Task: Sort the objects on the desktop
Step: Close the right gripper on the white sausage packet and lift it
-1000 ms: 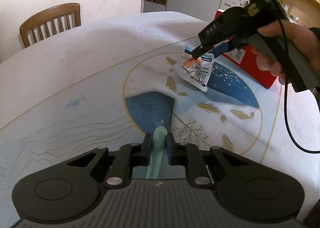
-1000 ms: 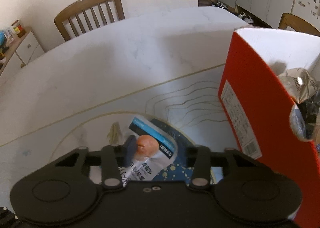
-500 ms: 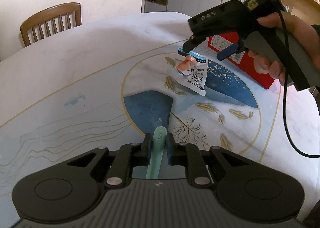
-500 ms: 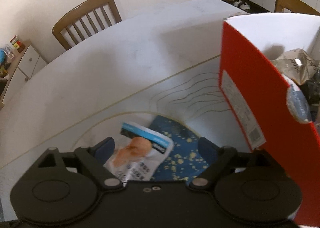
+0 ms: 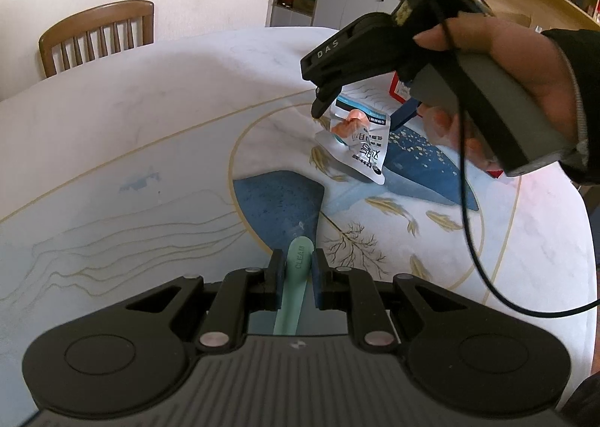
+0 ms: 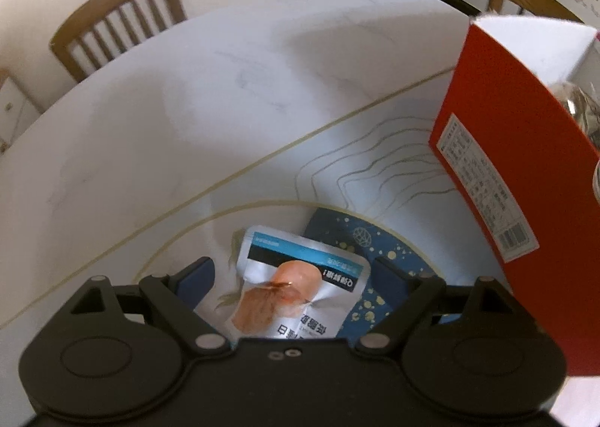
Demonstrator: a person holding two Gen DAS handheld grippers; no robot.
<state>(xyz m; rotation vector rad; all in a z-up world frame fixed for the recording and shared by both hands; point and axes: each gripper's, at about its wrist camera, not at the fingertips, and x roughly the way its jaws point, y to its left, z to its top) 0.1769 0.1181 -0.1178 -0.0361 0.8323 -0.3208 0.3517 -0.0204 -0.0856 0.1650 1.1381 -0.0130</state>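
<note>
My left gripper (image 5: 296, 269) is shut on a mint green handle marked CLEAN (image 5: 298, 269), held low over the table. A silver and blue snack pouch (image 5: 358, 138) lies on the blue painted part of the table. My right gripper (image 5: 360, 116) hovers just above it with its fingers spread wide on both sides. In the right wrist view the pouch (image 6: 296, 292) lies between the open fingers of the right gripper (image 6: 296, 277), which hold nothing.
A red cardboard box (image 6: 517, 149) with wrapped items inside stands just right of the pouch; a corner shows in the left wrist view (image 5: 399, 87). A wooden chair (image 5: 97, 35) stands at the far table edge. Cabinets and shelves line the back.
My right gripper opened and let go of the pouch, which now lies on the table. The gripper moved left and lower over it. My left gripper stayed still.
</note>
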